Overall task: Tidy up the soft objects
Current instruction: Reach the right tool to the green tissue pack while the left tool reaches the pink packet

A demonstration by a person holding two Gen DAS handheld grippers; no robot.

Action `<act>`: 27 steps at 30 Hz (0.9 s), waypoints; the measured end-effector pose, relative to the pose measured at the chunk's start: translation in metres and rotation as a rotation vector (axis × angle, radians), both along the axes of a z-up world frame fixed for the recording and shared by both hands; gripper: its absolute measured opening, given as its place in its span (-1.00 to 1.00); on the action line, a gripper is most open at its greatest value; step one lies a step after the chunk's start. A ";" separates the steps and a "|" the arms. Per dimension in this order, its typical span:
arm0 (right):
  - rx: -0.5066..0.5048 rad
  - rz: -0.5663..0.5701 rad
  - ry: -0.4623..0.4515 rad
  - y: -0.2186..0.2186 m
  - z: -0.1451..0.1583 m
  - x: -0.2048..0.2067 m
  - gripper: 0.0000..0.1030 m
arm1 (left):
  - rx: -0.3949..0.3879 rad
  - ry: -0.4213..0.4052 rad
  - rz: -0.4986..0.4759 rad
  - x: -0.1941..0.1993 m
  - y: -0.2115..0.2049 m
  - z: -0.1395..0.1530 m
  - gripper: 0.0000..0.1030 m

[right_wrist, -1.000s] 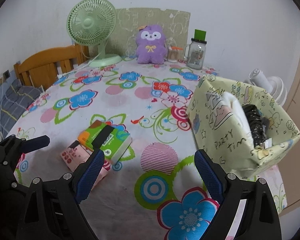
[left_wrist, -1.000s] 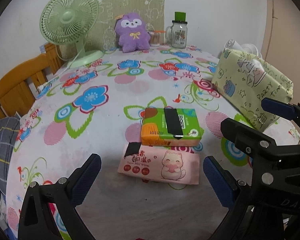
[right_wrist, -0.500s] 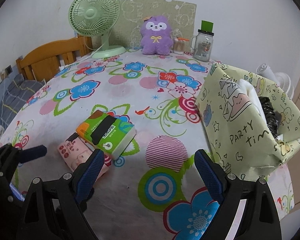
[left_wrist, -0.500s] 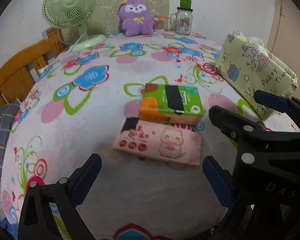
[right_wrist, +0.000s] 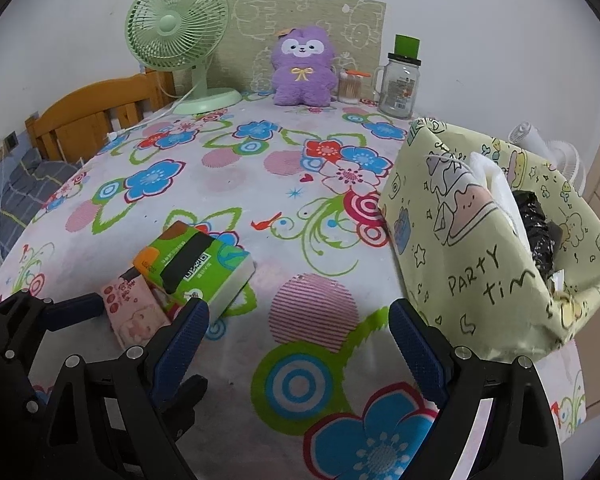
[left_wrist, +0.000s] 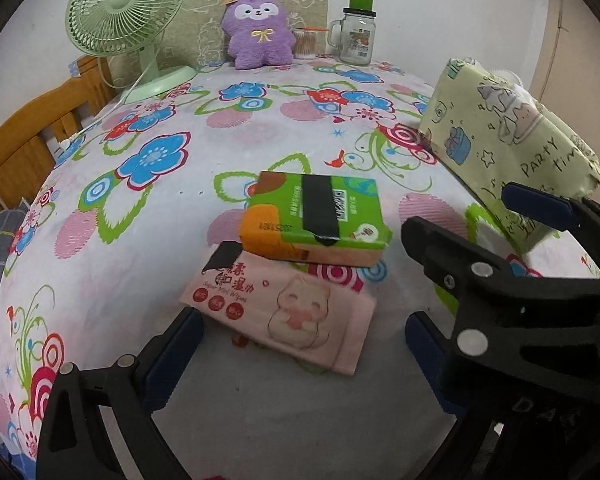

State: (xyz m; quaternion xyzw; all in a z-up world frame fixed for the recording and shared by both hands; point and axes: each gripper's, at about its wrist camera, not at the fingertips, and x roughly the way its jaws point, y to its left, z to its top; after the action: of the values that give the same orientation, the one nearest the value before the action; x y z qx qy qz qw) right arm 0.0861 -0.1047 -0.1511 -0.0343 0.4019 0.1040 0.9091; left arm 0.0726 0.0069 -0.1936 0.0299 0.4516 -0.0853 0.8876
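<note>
A pink wipes pack point(left_wrist: 284, 312) lies flat on the flowered tablecloth point(left_wrist: 148, 248). A green tissue pack point(left_wrist: 316, 216) with a black tape strip rests with its near edge on top of it. My left gripper point(left_wrist: 300, 344) hovers open just in front of the pink pack, whose near edge sits between the fingertips without being pressed. My right gripper point(right_wrist: 300, 328) is open over bare cloth, to the right of both packs point(right_wrist: 196, 268), and holds nothing. A yellow-green "Party time" bag point(right_wrist: 480, 260) stands open at the right, with white and black things inside.
At the table's far edge stand a purple plush point(right_wrist: 302, 68), a green fan point(right_wrist: 178, 24), a glass jar point(right_wrist: 400, 80) and a small stick holder point(right_wrist: 350, 88). A wooden frame point(right_wrist: 92, 120) borders the left side. The bag is close to the table's right edge.
The left gripper's view has tipped slightly and settled back. Both packs and the bag lie where they were. Both grippers stay open.
</note>
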 end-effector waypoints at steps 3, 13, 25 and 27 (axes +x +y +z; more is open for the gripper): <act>0.002 0.000 0.001 0.000 0.000 0.004 0.81 | -0.001 0.000 0.010 0.007 -0.001 0.000 0.98; 0.002 -0.006 -0.006 0.005 0.000 0.014 0.81 | 0.017 -0.026 0.027 0.022 -0.001 0.001 0.77; 0.065 -0.004 0.006 0.018 -0.001 0.016 0.81 | 0.003 -0.052 0.009 0.024 0.015 0.006 -0.16; 0.061 0.000 0.003 0.022 -0.001 0.017 0.81 | 0.005 -0.052 -0.001 0.024 0.016 0.007 -0.16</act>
State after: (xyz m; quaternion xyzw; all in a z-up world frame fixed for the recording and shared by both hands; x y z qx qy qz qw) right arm 0.1034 -0.0825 -0.1526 -0.0062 0.3999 0.1163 0.9091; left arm 0.0964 0.0226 -0.1871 0.0346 0.4285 -0.0840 0.8989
